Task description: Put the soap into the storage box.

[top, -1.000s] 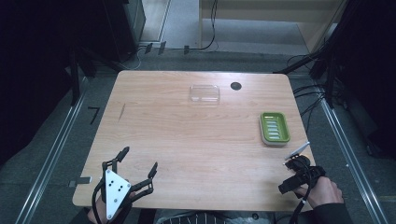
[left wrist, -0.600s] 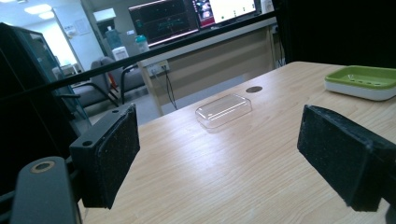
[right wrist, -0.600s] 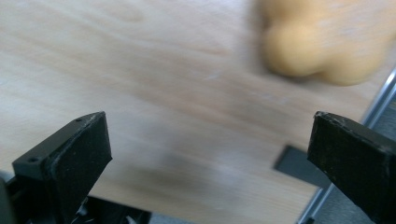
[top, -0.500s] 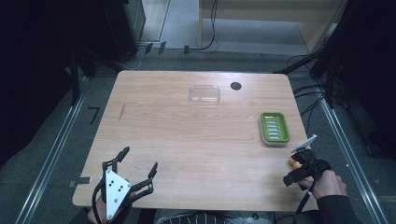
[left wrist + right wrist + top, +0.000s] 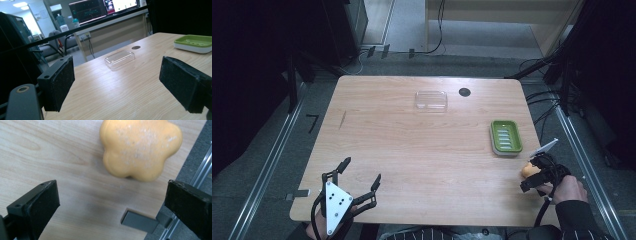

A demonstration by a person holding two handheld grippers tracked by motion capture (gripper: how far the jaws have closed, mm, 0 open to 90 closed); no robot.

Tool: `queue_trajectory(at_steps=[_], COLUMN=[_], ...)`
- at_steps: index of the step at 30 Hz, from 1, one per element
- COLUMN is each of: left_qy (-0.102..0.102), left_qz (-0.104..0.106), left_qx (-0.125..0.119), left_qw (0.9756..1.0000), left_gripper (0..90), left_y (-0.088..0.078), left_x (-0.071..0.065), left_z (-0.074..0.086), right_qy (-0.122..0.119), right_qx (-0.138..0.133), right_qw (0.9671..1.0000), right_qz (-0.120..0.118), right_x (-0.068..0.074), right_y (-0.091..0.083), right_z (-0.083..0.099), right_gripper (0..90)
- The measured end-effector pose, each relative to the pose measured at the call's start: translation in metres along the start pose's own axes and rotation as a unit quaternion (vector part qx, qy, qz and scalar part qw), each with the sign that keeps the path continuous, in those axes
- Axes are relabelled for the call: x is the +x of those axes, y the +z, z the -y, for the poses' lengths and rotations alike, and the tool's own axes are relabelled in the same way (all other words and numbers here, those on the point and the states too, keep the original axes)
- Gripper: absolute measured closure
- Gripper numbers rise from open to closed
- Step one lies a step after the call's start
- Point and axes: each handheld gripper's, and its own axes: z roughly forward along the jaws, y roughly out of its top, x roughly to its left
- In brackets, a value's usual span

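While its jaws gape wide, the right hand-held gripper (image 5: 110,210) hangs above orange soap (image 5: 140,148), untouching.

An orange flower-shaped soap (image 5: 140,148) lies flat near the wooden table's (image 5: 422,150) right edge.

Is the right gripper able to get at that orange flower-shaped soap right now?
Probably yes. The right gripper is open, the orange soap lies on bare table just ahead of its fingers, and nothing sits between them.
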Motion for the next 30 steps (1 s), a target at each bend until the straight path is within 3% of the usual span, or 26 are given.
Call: queue_trajectory(at_steps=[12, 17, 20, 28, 30], left_qy=[-0.001, -0.001, -0.001, 0.0, 0.0], left_qz=[-0.001, 0.0, 0.0, 0.0, 0.0], left_qx=[0.0, 0.001, 0.002, 0.002, 0.002], left_qw=[1.0, 1.0, 1.0, 1.0, 1.0], left_gripper=[13.0, 13.0, 13.0, 13.0, 13.0], left_y=[0.0, 0.0, 0.0, 0.0, 0.0], left_x=[0.0, 0.0, 0.0, 0.0, 0.0], left_z=[0.0, 0.0, 0.0, 0.0, 0.0], right_qy=[-0.001, -0.005, -0.008, -0.016, -0.018], right_qx=[-0.011, -0.008, -0.008, -0.008, -0.008], right_qw=[0.9999, 1.0, 0.9999, 0.9997, 0.9997], right_qz=[0.0, 0.004, 0.005, 0.014, 0.017], right_x=[-0.013, -0.016, -0.018, -0.018, -0.017], right_y=[0.005, 0.008, 0.01, 0.012, 0.013], right_z=[-0.01, -0.015, -0.017, -0.022, -0.023], right_gripper=[3.6, 13.6, 14.1, 28.5, 28.5])
